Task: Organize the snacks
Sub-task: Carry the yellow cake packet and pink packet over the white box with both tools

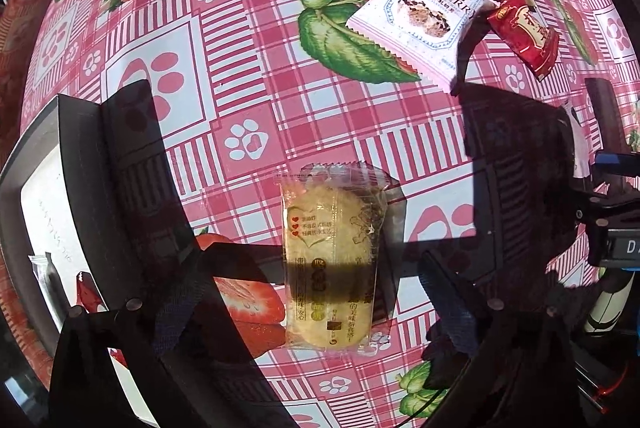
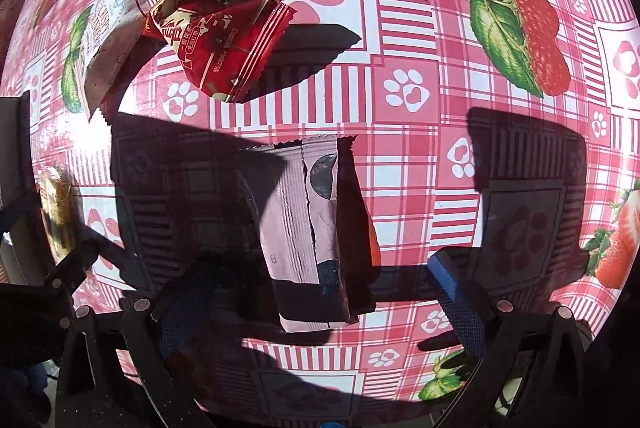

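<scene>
My left gripper (image 1: 320, 292) spread wide around the clear rice cracker packet (image 1: 334, 264) without touching, box (image 1: 76, 164) at nine o'clock, my right gripper (image 2: 316, 292) equally spread over the pink wafer packet (image 2: 304, 236), red packet (image 2: 224, 48) at eleven o'clock.

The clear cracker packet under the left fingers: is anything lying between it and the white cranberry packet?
No. In the left wrist view, only bare strawberry tablecloth separates the cracker packet from the cranberry packet.
</scene>
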The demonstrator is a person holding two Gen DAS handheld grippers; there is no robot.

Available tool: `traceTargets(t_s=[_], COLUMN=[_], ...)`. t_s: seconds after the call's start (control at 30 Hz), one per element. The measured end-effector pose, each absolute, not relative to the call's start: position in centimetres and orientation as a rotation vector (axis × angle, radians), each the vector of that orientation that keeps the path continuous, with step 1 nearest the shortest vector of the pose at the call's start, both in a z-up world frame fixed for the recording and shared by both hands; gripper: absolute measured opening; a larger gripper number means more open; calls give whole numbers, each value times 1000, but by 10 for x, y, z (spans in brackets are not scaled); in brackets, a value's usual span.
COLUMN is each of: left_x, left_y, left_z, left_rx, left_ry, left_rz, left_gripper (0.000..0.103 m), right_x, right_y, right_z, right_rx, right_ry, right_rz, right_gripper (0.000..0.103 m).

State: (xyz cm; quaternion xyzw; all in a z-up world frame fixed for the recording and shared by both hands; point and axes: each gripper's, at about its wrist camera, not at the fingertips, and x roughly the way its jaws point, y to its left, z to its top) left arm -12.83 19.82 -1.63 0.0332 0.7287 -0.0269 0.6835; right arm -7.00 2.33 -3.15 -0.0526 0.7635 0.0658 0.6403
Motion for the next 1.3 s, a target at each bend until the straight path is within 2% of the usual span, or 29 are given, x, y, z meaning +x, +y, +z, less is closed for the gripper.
traceTargets(t_s=[0.37, 0.47, 0.57, 0.63, 0.67, 0.7, 0.73, 0.97, 1.3], left_x=[-117, -115, -118, -118, -118, -118, -118, -125, -133], left_y=[201, 196, 185, 177, 174, 172, 170, 165, 195], left_z=[-13, -13, -4, 1, 3, 5, 6, 41, 91], left_rx=[67, 77, 110, 133, 142, 143, 127, 97, 62], left_ry=[1687, 1698, 1684, 1673, 1667, 1666, 1673, 1594, 1491], left_rz=[-42, -56, -87, -108, -116, -126, -144, -214, -193], left_gripper=[103, 98, 80, 57, 49, 39, 39, 39, 39], right_x=[-67, -69, -72, -73, -73, -72, -71, -78, -85], right_y=[17, 17, 21, 24, 25, 25, 25, 18, 25], right_z=[-39, -37, -26, -21, -18, -15, -13, 6, 41], right_rx=[-119, -139, -160, -173, -174, -174, -162, -24, 137], right_ry=[1761, 1757, 1733, 1719, 1708, 1697, 1699, 1694, 1672], right_rz=[146, 155, 177, 189, 192, 196, 205, 245, 295], right_gripper=[103, 100, 81, 62, 55, 31, 25, 25, 25])
